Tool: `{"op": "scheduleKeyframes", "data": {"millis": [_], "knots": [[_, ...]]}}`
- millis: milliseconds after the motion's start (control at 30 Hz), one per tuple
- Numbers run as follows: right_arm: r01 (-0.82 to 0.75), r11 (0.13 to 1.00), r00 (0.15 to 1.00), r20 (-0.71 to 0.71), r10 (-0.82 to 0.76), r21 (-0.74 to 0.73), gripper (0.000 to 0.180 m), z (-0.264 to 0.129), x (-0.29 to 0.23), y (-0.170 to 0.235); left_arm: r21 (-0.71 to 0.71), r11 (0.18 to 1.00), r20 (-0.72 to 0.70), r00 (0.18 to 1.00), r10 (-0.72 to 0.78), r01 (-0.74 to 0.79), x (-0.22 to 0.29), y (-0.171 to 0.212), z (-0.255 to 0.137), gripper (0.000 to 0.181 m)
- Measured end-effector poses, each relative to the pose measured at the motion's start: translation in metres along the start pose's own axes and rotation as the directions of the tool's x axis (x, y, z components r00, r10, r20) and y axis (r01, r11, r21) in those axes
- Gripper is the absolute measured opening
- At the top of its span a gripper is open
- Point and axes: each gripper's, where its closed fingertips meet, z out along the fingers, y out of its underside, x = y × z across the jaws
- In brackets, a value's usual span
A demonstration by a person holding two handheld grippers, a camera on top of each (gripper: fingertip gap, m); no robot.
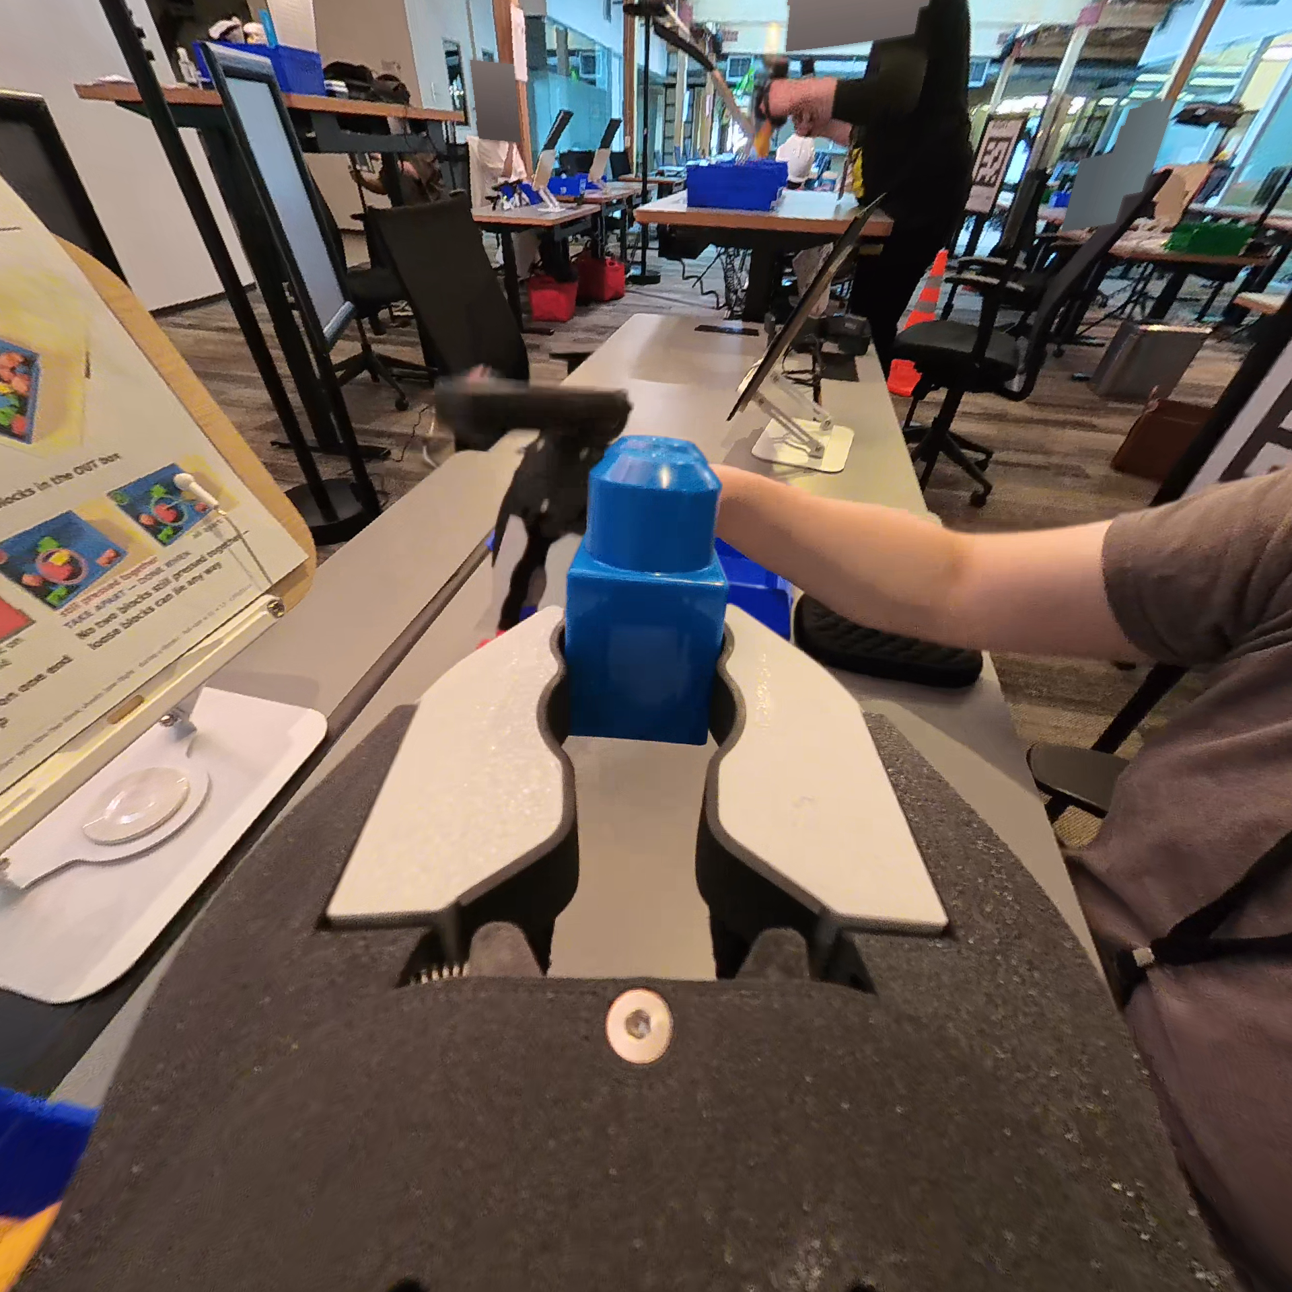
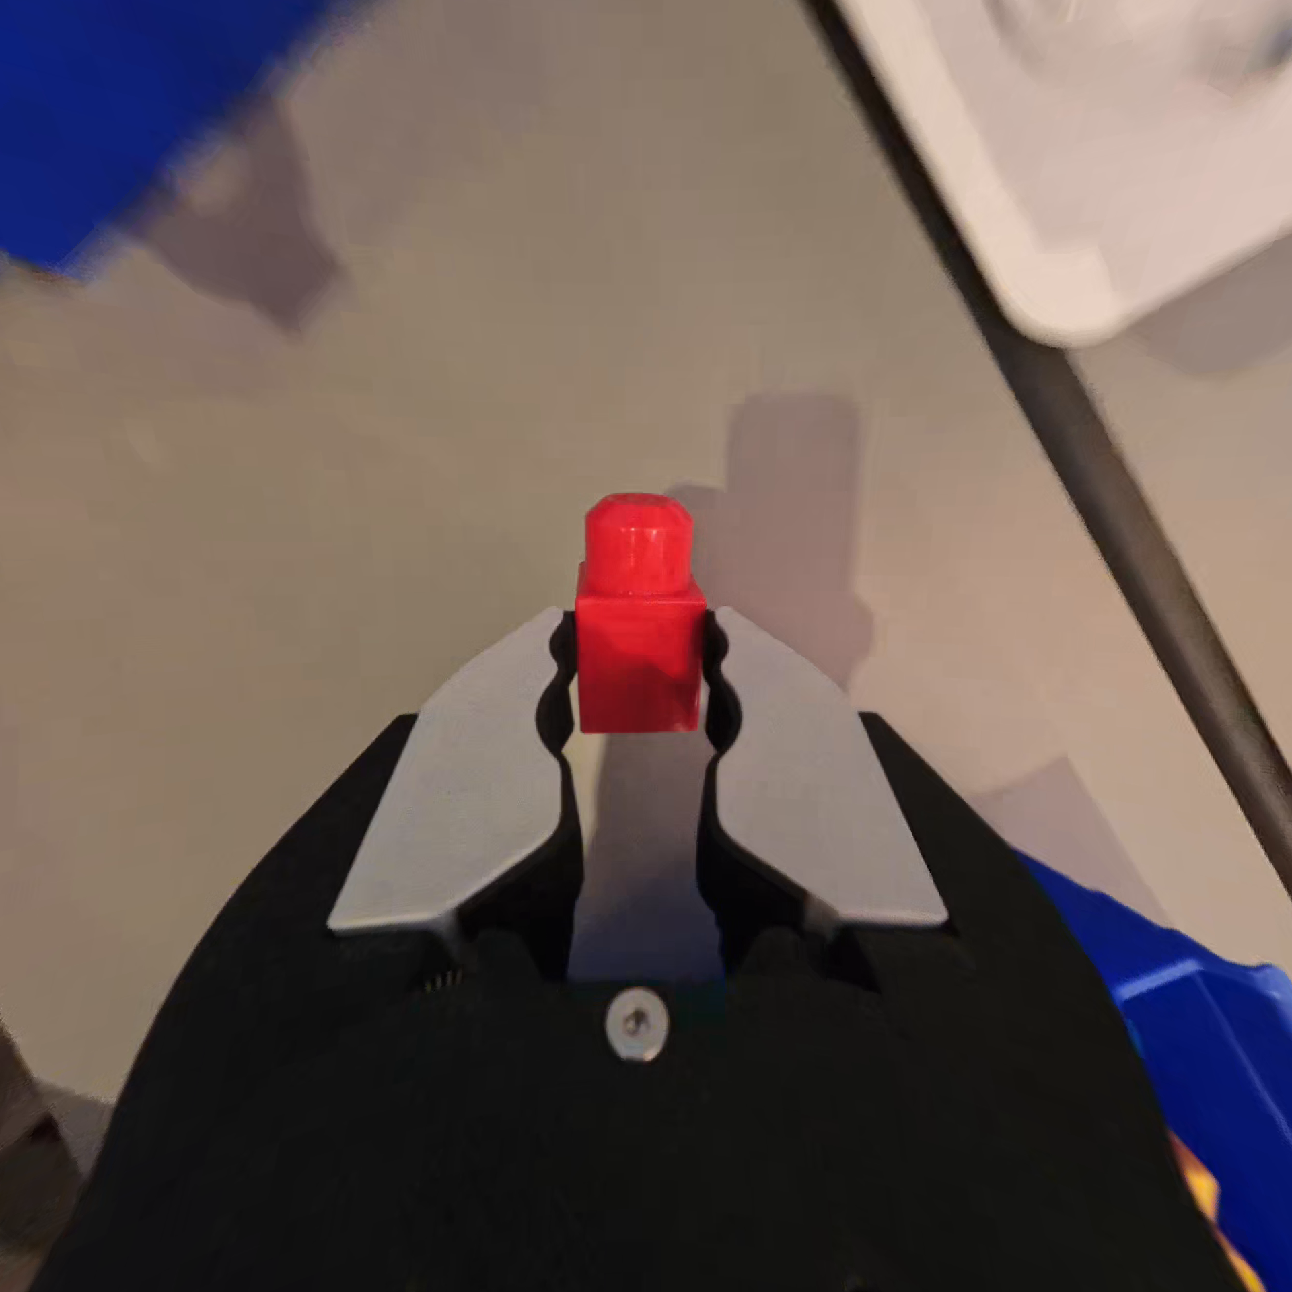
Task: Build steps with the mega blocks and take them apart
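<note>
Clamped in the left hand-held gripper [image 1: 643, 671], a blue mega block [image 1: 647, 594] sits stud-forward, probably so it can press onto another. Same with the right hand-held gripper [image 2: 640, 668]: it pinches a red mega block [image 2: 637, 629] above the desk [image 2: 349, 559]. Blue bin [image 2: 1202, 1035] at its lower right, contents mostly hidden.

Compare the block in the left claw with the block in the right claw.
The left claw holds a blue block; the right claw holds a red block. The blue block fills its view more than the red one; true size is unclear. Both have a single stud, point away from the camera and are pinched by their sides.
</note>
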Motion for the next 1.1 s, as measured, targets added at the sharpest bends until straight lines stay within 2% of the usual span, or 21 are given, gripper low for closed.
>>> {"op": "scheduleKeyframes", "data": {"millis": [67,100,200,267,300,467,567,733,1000,1100], "knots": [[0.002,0.962,0.996,0.084,-0.026,0.273,0.035,-0.043,-0.032,-0.036,0.02,0.999,-0.03,0.999,-0.032,0.032,0.001,0.001,0.009,0.036],[-0.003,0.91,0.992,0.114,-0.049,0.416,0.035,-0.068,-0.047,-0.053,0.027,0.998,-0.049,0.997,-0.059,0.06,0.001,0.003,0.016,0.036],[-0.084,0.629,0.982,0.171,-0.079,0.773,0.035,-0.15,-0.074,-0.078,0.046,0.981,-0.138,0.974,-0.182,0.19,0.007,0.007,0.041,0.036],[-0.169,0.42,0.963,0.24,-0.122,0.892,0.035,-0.193,-0.089,-0.077,0.033,0.97,-0.191,0.954,-0.231,0.241,0.015,0.013,0.06,0.036],[-0.215,0.378,0.948,0.286,-0.14,0.9,0.035,-0.202,-0.095,-0.075,0.026,0.969,-0.19,0.953,-0.237,0.246,0.017,0.018,0.069,0.036],[-0.321,0.341,0.891,0.403,-0.207,0.884,0.035,-0.206,-0.119,-0.076,0.033,0.952,-0.202,0.935,-0.292,0.304,0.02,0.033,0.102,0.036],[-0.281,0.374,0.912,0.367,-0.184,0.884,0.035,-0.187,-0.118,-0.081,0.062,0.935,-0.217,0.919,-0.328,0.349,0.018,0.032,0.104,0.036],[-0.339,0.414,0.881,0.439,-0.176,0.845,0.035,-0.172,-0.115,-0.082,0.074,0.934,-0.203,0.922,-0.33,0.35,0.014,0.032,0.102,0.036],[-0.246,0.509,0.918,0.366,-0.149,0.825,0.035,-0.151,-0.118,-0.08,0.05,0.932,-0.207,0.917,-0.342,0.359,0.014,0.038,0.104,0.036],[-0.238,0.511,0.919,0.362,-0.157,0.826,0.035,-0.154,-0.119,-0.079,0.071,0.92,-0.223,0.905,-0.362,0.385,0.016,0.034,0.104,0.036]]}}
